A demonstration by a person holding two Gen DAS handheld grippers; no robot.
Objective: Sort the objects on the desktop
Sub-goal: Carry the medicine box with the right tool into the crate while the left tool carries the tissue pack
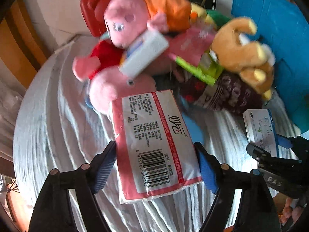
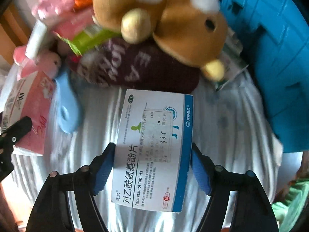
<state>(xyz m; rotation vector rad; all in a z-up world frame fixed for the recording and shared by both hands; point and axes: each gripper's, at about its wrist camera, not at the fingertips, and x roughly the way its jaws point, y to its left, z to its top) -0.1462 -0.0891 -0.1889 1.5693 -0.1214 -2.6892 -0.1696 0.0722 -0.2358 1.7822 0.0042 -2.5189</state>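
Blurring plush pile point(image 1: 135, 44) beyond fingers point(image 1: 105, 166)

Tissue pack point(image 1: 154, 145) sits between the left gripper point(image 1: 156, 164) fingers, left of the medicine box point(image 2: 152, 150) between the right gripper point(image 2: 152, 166) fingers. Behind both: pile of plush toys point(image 1: 123, 29) on the tablecloth point(image 1: 58, 125). Basket point(image 2: 270, 58) stands right of the pile.

The medicine box point(image 2: 152, 150) reads "Paracetamol Tablets" and "OTC"; the tissue pack point(image 1: 154, 145) shows "60353".
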